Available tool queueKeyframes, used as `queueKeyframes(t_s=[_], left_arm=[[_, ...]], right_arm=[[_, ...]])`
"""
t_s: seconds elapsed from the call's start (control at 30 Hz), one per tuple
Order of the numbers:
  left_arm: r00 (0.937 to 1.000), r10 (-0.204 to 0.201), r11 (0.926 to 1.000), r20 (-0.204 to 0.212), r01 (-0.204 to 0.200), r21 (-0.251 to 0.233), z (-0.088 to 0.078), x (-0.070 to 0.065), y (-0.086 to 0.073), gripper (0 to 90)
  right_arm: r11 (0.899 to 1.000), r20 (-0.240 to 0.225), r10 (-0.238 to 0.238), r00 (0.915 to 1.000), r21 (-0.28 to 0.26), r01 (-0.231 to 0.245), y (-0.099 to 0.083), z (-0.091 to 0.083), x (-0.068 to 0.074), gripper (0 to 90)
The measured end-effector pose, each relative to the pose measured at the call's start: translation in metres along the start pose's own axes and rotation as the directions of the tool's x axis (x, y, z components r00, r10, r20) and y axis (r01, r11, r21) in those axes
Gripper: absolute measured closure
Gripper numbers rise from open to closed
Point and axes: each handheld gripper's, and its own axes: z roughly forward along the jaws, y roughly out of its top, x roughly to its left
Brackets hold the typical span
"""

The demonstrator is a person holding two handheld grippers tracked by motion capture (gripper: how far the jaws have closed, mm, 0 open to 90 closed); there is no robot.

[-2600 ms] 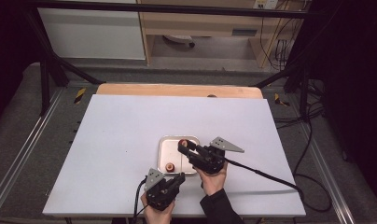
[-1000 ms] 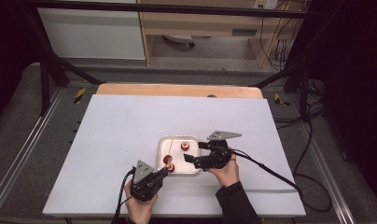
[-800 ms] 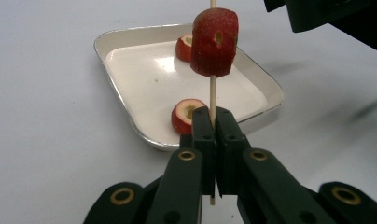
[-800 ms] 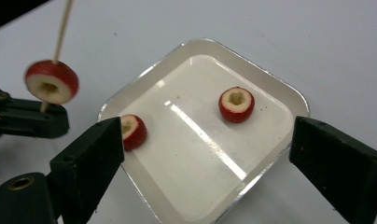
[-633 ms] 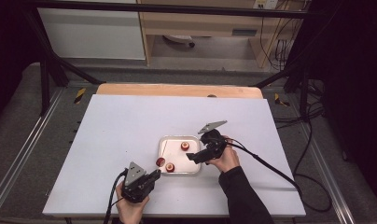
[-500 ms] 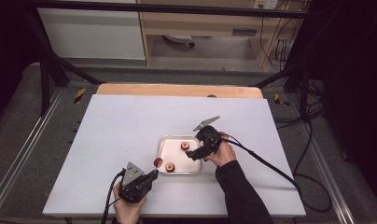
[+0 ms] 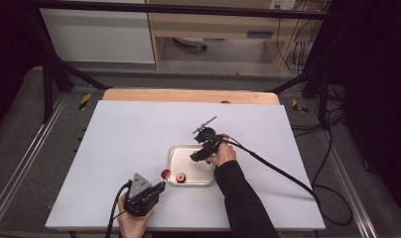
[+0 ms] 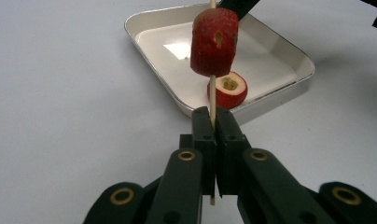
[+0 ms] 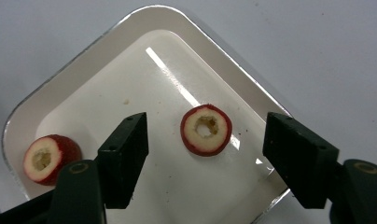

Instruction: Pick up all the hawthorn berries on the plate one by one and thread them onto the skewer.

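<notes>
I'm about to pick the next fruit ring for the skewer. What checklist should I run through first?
1. Left tool shut on skewer: ok.
2. First ring seated on skewer: ok.
3. Right tool, which has just been closing, straddles ring in tray: ok.
4. Pads pressing that ring: not ok, gaps both sides.
5. Ring's hole facing up: ok.
6. Tray flat on table: ok.

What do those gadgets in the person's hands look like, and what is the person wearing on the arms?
Both are black and blocky. The left gripper has two flat black jaws on arms with brass-coloured rivets, a grey three-cornered plate on top and a black cable trailing back. The right gripper has squared black pads; its own black cable runs off across the table. The right arm wears a dark long sleeve.
</notes>
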Motion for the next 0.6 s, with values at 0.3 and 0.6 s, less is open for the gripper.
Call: queueKeyframes(t_s=[0.3,0.6], left_arm=[[1.0000,0.008,0.9999,0.006,-0.008,0.013,0.001,0.000,-0.001,88.2],[0.9999,0.000,0.9999,0.011,0.000,0.016,0.002,0.001,-0.002,88.1]], right_arm=[[0.998,-0.015,0.009,0.9998,0.057,-0.008,0.007,0.014,-0.002,43.8],[0.996,-0.025,0.017,0.9995,0.088,-0.015,0.007,0.018,-0.004,52.1]])
